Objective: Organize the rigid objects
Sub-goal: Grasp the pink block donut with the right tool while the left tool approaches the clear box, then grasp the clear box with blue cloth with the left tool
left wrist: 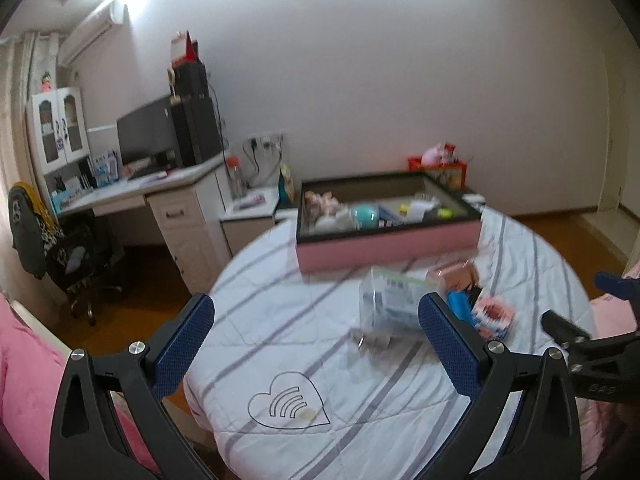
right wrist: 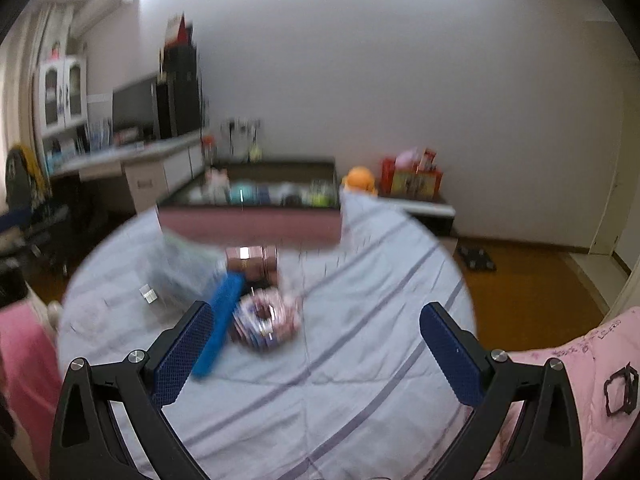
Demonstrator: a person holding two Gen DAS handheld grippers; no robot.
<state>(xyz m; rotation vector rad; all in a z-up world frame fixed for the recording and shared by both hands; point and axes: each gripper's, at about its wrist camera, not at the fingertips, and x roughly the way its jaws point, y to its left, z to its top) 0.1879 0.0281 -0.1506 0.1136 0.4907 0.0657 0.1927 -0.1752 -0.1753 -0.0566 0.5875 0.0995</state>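
Your left gripper (left wrist: 316, 344) hovers over the striped bed (left wrist: 280, 320), jaws wide, nothing between them. Your right gripper (right wrist: 316, 346) hovers likewise, jaws wide and empty, aimed at the clutter: blue bar (right wrist: 220, 320), pink box (right wrist: 252, 262), card bundle (right wrist: 266, 320), clear pack (left wrist: 390, 300). The pink tray (left wrist: 388, 246) sits beyond, at the bed's far edge, already holding items.

No legible text in either view. Dark lettering on the pink quilted blanket (right wrist: 576, 364) and print on the clear plastic package (left wrist: 390, 300) are too blurred to read.
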